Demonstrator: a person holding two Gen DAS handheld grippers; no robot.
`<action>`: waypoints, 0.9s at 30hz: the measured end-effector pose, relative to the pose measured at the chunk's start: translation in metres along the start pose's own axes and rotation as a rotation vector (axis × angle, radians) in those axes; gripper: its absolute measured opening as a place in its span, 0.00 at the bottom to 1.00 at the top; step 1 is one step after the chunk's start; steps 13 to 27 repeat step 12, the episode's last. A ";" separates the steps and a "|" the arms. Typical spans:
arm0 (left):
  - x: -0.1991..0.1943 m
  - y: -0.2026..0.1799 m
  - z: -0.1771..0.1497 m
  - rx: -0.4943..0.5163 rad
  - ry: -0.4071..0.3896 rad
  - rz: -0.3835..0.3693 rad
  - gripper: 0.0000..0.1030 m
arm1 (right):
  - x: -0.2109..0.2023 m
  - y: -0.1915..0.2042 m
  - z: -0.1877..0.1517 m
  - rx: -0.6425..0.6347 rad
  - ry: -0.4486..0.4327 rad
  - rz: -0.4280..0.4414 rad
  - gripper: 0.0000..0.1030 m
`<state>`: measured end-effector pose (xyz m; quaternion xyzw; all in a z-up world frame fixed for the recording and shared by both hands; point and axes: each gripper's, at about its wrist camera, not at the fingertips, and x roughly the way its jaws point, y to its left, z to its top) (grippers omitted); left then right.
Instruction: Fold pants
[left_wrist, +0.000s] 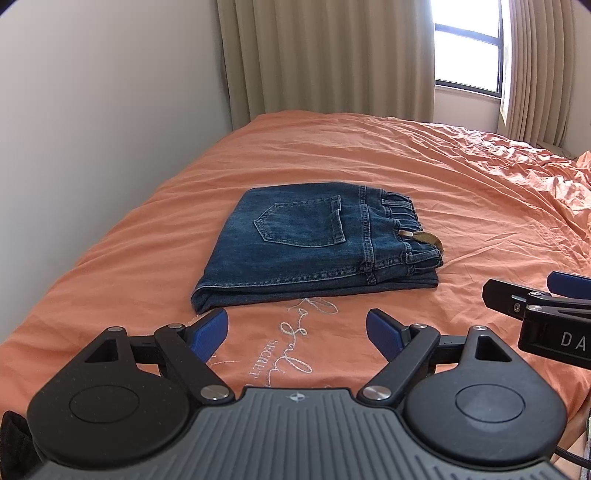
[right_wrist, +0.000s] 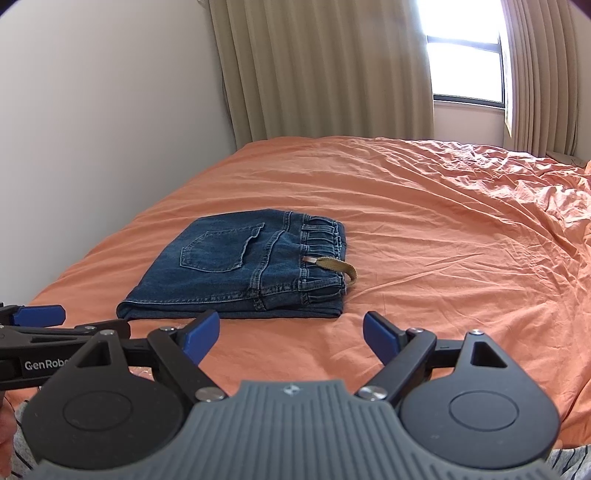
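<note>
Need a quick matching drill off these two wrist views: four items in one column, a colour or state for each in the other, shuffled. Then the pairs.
Column 1:
1. jeans
2. drawstring
3. bedsheet
4. left gripper

Column 2:
A. orange, wrinkled
B. open, holding nothing
C. folded into a compact rectangle, back pocket up
D. khaki, sticking out at the waistband

Pairs: 1-C, 2-D, 3-A, 4-B

The right gripper is also open and empty, short of the jeans.
</note>
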<state>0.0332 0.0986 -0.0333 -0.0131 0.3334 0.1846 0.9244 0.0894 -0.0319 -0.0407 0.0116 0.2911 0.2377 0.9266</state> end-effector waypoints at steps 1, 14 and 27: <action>0.000 0.000 0.000 0.000 -0.002 0.004 0.96 | 0.000 0.000 0.000 0.001 0.000 0.000 0.79; -0.009 -0.003 0.003 0.012 -0.042 -0.005 0.96 | -0.002 -0.002 0.001 0.005 -0.001 0.002 0.79; -0.009 -0.003 0.003 0.012 -0.042 -0.005 0.96 | -0.002 -0.002 0.001 0.005 -0.001 0.002 0.79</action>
